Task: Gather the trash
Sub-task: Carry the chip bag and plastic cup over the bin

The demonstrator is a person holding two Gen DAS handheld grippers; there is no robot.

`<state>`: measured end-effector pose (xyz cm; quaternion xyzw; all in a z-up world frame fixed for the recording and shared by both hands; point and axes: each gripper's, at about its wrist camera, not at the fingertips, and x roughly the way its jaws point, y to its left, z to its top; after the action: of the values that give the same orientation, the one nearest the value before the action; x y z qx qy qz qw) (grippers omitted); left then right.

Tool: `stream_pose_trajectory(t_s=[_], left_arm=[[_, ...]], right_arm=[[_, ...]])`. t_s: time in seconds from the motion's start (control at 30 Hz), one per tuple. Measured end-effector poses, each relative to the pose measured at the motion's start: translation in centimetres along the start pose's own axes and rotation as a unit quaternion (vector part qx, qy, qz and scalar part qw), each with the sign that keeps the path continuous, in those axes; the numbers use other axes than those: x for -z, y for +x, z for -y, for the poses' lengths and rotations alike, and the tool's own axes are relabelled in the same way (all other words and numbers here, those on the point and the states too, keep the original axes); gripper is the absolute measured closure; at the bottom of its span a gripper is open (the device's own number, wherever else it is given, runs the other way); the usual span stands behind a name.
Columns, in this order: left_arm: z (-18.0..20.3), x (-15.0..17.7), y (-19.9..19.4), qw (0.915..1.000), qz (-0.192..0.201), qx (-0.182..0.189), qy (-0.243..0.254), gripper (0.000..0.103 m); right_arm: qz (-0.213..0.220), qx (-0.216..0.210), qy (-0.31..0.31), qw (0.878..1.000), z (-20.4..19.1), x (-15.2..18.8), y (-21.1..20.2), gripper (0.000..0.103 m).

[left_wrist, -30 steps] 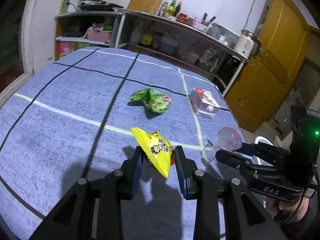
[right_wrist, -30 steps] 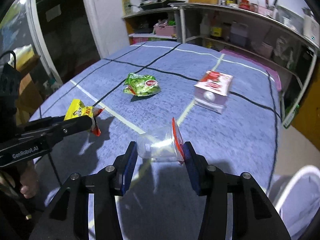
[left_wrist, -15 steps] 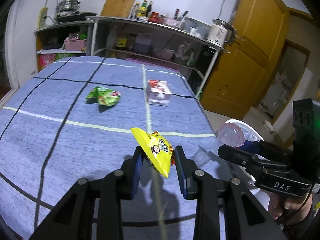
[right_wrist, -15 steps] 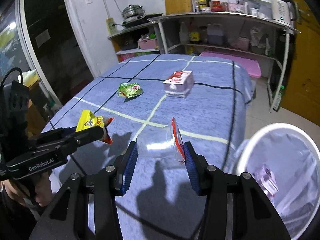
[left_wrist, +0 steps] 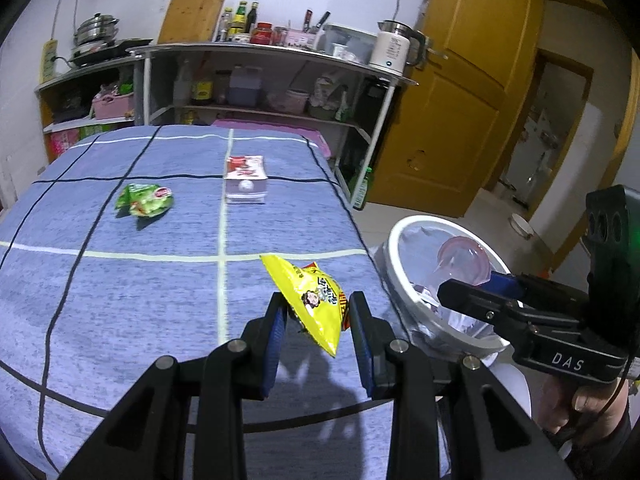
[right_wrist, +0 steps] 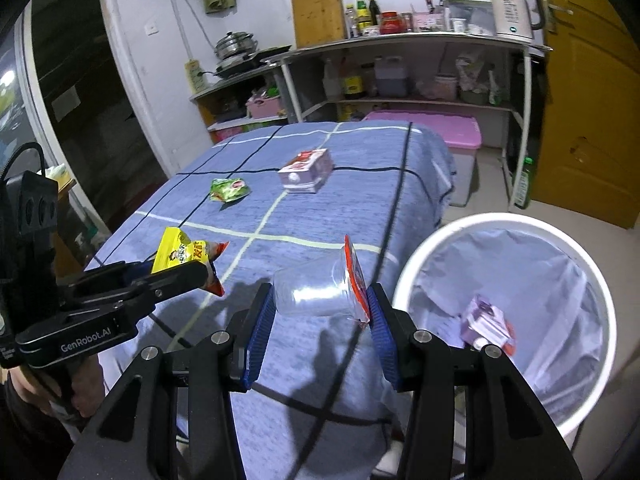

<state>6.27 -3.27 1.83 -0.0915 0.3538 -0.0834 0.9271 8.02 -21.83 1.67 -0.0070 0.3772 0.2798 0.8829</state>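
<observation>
My left gripper (left_wrist: 317, 307) is shut on a yellow snack bag (left_wrist: 311, 298), held above the table's right edge; that bag (right_wrist: 182, 255) also shows in the right wrist view. A clear plastic cup with a red torn lid (right_wrist: 320, 288) lies sideways between the pads of my right gripper (right_wrist: 322, 300), which is shut on it beside the white trash bin (right_wrist: 600, 288). From the left wrist view the cup (left_wrist: 464, 260) hangs over the bin (left_wrist: 394, 248). A green snack bag (left_wrist: 146, 200) and a pink-and-red carton (left_wrist: 245, 179) lie on the blue tablecloth (left_wrist: 120, 300).
The lined bin holds a pink carton (right_wrist: 486, 322). Behind the table stand metal shelves (left_wrist: 260, 80) with bottles, a kettle and a pot. A yellow door (left_wrist: 460, 100) is to the right. A pink storage box (right_wrist: 436, 128) sits on the floor by the shelves.
Both grippers have swung right, off the table's middle toward the bin, which has come into view. The yellow bag and the cup stay gripped.
</observation>
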Motion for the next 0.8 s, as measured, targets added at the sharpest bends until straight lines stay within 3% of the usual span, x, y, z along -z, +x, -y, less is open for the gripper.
stream_pose_trajectory(t_s=[0.8], left_arm=[[8.1, -1.3, 5.0, 0.9951, -0.036, 0.065, 0.066, 0.070]], right_arm=[[0.008, 0.067, 0.076, 0.995, 8.0, 2.9, -3.5, 0.055]])
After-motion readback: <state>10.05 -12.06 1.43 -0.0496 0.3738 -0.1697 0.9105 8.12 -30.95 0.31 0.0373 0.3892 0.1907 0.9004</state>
